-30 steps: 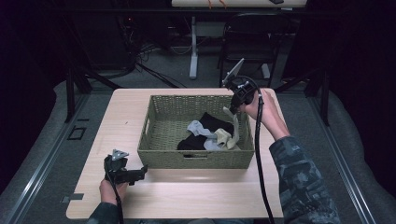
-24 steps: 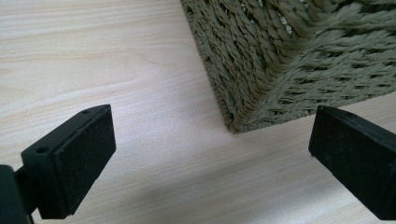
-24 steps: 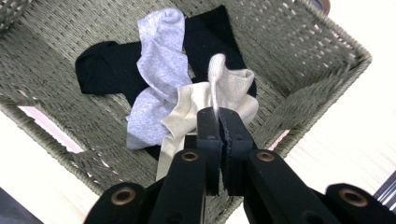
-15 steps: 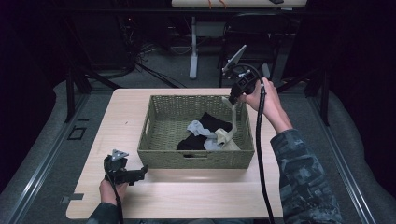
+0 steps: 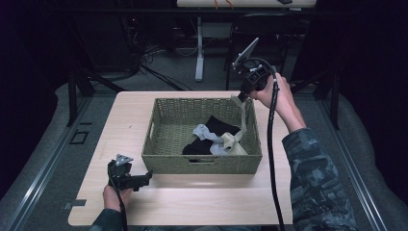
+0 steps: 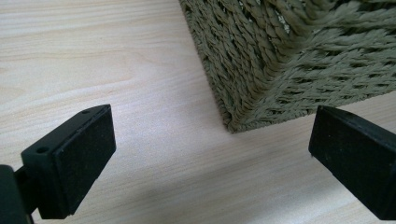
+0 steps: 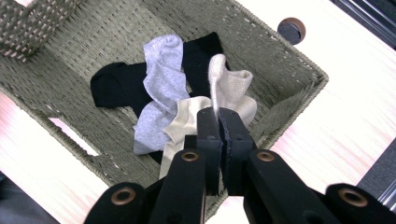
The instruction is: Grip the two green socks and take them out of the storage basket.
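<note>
While one end is pinched between the closed jaws of the right gripper (image 5: 242, 95), a cream sock (image 5: 242, 118) is seen stretched into a narrow, pale strip, soft and faintly fuzzy at the clamped tip in the right gripper view (image 7: 218, 81). It is held above the 2 o'clock corner of the basket (image 5: 163, 144), and its lower end is draped down onto the heap inside. The basket, woven of olive-green fibre with a cut-out handle in each short side, is set at the middle of the desk (image 5: 96, 144). Inside it, toward 4 o'clock, a small pile is gathered: a black garment (image 7: 116, 84) is spread beneath, a light grey sock (image 7: 161, 79) is laid across it, and the cream sock's lower part is bunched beside these, touching both. The left gripper (image 5: 144, 179) is held low over the desk at 7 o'clock, just beside the basket's near corner (image 6: 261, 70), with its jaws spread wide and nothing between them.
</note>
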Motion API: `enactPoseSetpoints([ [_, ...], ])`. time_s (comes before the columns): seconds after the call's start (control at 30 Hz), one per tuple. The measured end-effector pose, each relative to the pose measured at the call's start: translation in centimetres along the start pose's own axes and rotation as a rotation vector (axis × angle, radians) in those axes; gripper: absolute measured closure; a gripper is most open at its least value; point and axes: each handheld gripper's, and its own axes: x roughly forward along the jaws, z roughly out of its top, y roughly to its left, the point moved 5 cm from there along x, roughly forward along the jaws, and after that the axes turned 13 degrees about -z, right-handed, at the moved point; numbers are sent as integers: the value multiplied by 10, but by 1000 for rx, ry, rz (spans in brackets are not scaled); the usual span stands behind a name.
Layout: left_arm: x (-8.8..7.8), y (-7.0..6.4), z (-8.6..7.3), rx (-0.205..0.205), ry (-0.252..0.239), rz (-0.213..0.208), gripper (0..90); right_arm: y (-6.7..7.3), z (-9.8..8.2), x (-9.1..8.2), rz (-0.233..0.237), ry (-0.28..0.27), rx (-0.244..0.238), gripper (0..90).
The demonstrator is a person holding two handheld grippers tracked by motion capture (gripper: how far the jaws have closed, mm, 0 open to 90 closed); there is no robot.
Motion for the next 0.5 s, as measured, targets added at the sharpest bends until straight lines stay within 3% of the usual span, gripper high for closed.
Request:
enactPoseSetpoints([
  [0.5, 1, -1, 0, -1, 6, -6, 5, -13, 7, -32, -34, -2, 4, 884],
])
